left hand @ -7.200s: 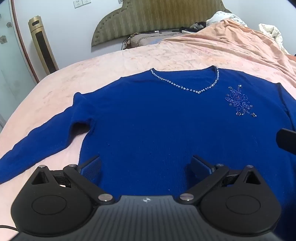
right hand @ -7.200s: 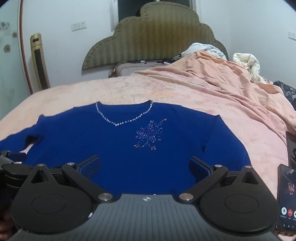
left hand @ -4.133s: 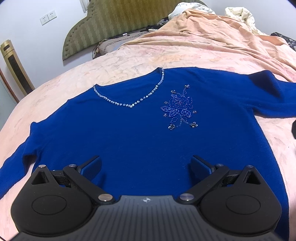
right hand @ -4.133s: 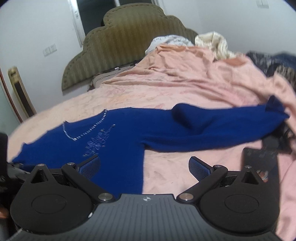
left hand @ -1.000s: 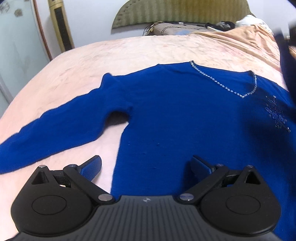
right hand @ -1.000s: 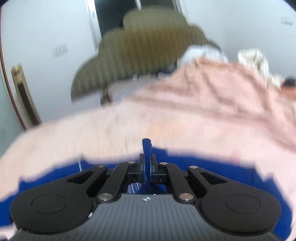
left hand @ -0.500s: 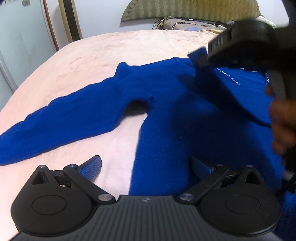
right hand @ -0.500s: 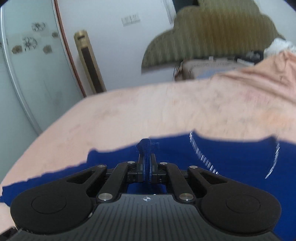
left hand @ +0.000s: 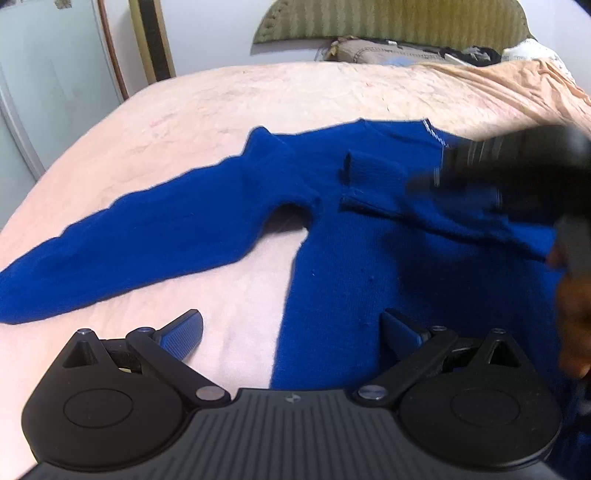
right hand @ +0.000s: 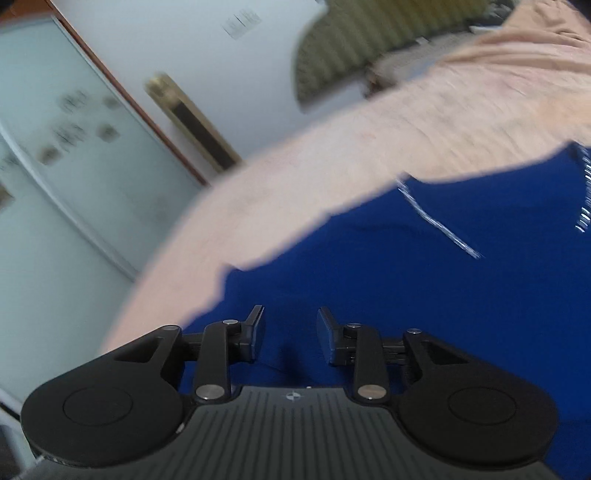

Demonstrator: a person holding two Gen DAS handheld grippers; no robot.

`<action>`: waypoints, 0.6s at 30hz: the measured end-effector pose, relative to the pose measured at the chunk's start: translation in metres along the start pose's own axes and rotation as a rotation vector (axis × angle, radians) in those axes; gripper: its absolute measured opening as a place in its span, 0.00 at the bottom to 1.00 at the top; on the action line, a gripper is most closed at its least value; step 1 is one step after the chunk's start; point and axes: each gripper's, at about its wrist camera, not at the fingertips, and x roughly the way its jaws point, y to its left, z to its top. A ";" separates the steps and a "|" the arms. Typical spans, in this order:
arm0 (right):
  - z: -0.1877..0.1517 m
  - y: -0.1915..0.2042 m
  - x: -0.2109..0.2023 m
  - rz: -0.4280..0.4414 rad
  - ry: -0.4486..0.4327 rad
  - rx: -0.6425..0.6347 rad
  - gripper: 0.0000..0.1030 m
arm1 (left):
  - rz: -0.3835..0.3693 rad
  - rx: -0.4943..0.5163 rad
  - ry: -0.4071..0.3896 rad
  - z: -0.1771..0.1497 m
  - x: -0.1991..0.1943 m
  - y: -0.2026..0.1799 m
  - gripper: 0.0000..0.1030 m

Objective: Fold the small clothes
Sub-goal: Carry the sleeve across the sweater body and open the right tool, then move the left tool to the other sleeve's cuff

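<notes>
A blue sweater (left hand: 351,266) lies flat on the pink bed (left hand: 221,110), its beaded neckline (right hand: 439,221) toward the headboard. One sleeve (left hand: 147,236) stretches out to the left. The other sleeve is folded across the chest, its cuff (left hand: 373,177) resting on the body. My right gripper (right hand: 290,314) hovers just over that folded sleeve; its jaws are opening and nothing is pinched between them. In the left wrist view the right gripper (left hand: 424,181) is a dark blur. My left gripper (left hand: 291,325) stands open above the sweater's lower side edge.
A person's hand (left hand: 572,325) is at the right edge. A padded headboard (left hand: 391,22), pillows (left hand: 388,55) and a rumpled orange blanket (left hand: 517,85) lie at the far end. A glass door (left hand: 37,92) and a bronze tower (left hand: 151,37) stand left of the bed.
The right gripper, shut on the sleeve cuff, carried it leftward over the sweater and downward. Its jaws have parted and the cuff now lies on the chest. The left gripper stayed put.
</notes>
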 end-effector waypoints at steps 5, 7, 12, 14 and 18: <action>-0.009 0.004 -0.006 -0.022 0.012 -0.010 0.36 | 0.016 -0.041 -0.038 0.000 -0.011 0.014 1.00; -0.012 0.006 -0.021 -0.023 -0.023 -0.019 0.44 | 0.049 -0.076 -0.043 0.000 -0.012 0.024 1.00; -0.034 0.022 -0.058 -0.268 -0.095 -0.173 0.56 | 0.114 -0.184 -0.092 -0.003 -0.016 0.058 1.00; -0.051 0.031 -0.080 -0.313 -0.160 -0.276 0.77 | 0.186 -0.218 -0.104 -0.005 -0.013 0.071 1.00; -0.077 0.033 -0.107 -0.364 -0.213 -0.385 0.95 | 0.259 -0.252 -0.099 -0.006 -0.010 0.087 1.00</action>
